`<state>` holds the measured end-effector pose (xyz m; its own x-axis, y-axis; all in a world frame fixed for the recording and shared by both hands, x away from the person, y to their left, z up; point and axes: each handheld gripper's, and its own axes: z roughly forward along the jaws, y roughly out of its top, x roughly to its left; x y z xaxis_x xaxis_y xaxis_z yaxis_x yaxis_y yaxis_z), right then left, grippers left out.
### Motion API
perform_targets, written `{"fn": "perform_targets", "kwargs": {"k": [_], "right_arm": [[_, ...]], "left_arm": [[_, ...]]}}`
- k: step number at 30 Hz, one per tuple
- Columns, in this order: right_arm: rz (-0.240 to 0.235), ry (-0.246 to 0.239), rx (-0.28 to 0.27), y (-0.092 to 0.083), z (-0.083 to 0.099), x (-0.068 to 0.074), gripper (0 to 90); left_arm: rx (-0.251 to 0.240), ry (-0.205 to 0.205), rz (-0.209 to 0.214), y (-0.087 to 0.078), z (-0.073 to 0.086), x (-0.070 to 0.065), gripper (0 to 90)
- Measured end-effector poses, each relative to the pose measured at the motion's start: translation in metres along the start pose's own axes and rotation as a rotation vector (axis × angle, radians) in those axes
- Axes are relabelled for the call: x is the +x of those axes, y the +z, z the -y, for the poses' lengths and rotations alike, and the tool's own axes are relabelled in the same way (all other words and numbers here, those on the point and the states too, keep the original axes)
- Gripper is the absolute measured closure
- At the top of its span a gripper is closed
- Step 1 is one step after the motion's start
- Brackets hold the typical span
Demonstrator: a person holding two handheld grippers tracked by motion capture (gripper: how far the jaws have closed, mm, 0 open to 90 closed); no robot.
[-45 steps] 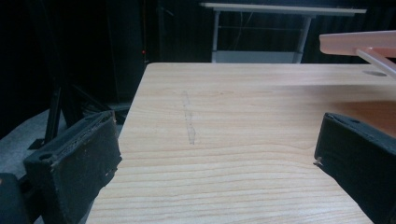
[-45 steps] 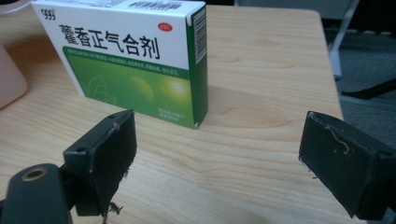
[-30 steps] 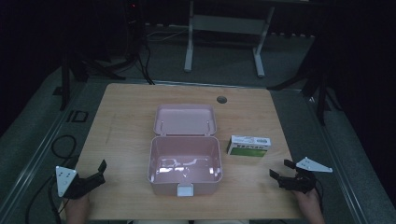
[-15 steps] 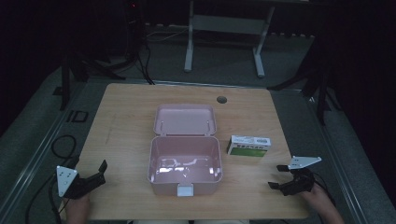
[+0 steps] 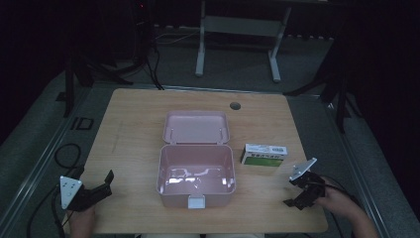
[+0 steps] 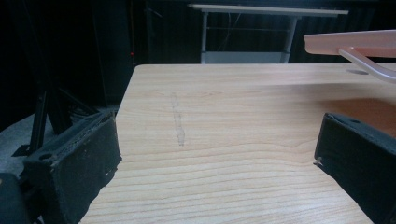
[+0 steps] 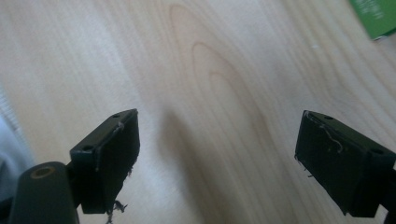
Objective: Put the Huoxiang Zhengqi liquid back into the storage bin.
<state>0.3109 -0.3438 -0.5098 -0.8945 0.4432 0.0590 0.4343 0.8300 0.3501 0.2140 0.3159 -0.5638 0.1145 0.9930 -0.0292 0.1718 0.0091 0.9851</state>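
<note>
An open, empty pink plastic box (image 5: 196, 171) sits mid-table, its lid (image 5: 195, 128) laid back flat behind it. A small green and white carton (image 5: 264, 154) lies just right of the box. My left gripper (image 5: 104, 184) rests open at the table's front left corner, well left of the box. In the left gripper view its jaws (image 6: 219, 158) stand wide apart over bare wood, and the pink box's edge (image 6: 355, 42) shows at top right. My right gripper (image 5: 293, 192) is open near the front right, below the carton. Its jaws (image 7: 217, 154) hold nothing, and the carton's corner (image 7: 376, 16) shows at top right.
The wooden table (image 5: 133, 129) has a round cable hole (image 5: 235, 105) near its far edge. Cables lie on the floor to the left (image 5: 67, 153). A metal stand (image 5: 237, 29) is on the floor behind the table.
My right gripper has turned and shifted a little left, toward the box's front right corner. The left gripper, box and carton have stayed put.
</note>
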Motion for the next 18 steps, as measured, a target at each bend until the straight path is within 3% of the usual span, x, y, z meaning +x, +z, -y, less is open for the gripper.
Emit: {"fn": "perform_targets", "kwargs": {"k": [2, 4, 7, 11, 12, 16, 18], "right_arm": [[0.001, -0.009, 0.024, 0.0, -0.003, 0.001, 13.3], [-0.012, -0.029, 0.1, 0.0, -0.011, 0.002, 12.9], [-0.002, -0.066, 0.17, 0.0, -0.018, 0.003, 12.8], [-0.002, -0.104, 0.222, -0.001, -0.025, 0.005, 12.9], [0.005, -0.127, 0.256, -0.002, -0.028, 0.007, 13.5], [0.018, -0.139, 0.314, -0.003, -0.032, 0.007, 13.7], [0.029, -0.15, 0.379, -0.003, -0.037, 0.007, 13.8]], "left_arm": [[0.0, -0.001, 0.001, 0.0, 0.0, 0.0, 0.4], [0.0, -0.003, 0.001, 0.0, 0.0, 0.0, 0.4], [-0.001, -0.005, 0.003, 0.0, 0.0, 0.0, 0.4], [-0.001, -0.006, 0.007, 0.0, 0.0, 0.001, 0.3], [-0.001, -0.006, 0.008, 0.0, 0.0, 0.001, 0.4], [-0.001, -0.006, 0.01, 0.0, 0.0, 0.001, 0.3], [-0.001, -0.006, 0.01, 0.0, 0.0, 0.001, 0.4]]}}
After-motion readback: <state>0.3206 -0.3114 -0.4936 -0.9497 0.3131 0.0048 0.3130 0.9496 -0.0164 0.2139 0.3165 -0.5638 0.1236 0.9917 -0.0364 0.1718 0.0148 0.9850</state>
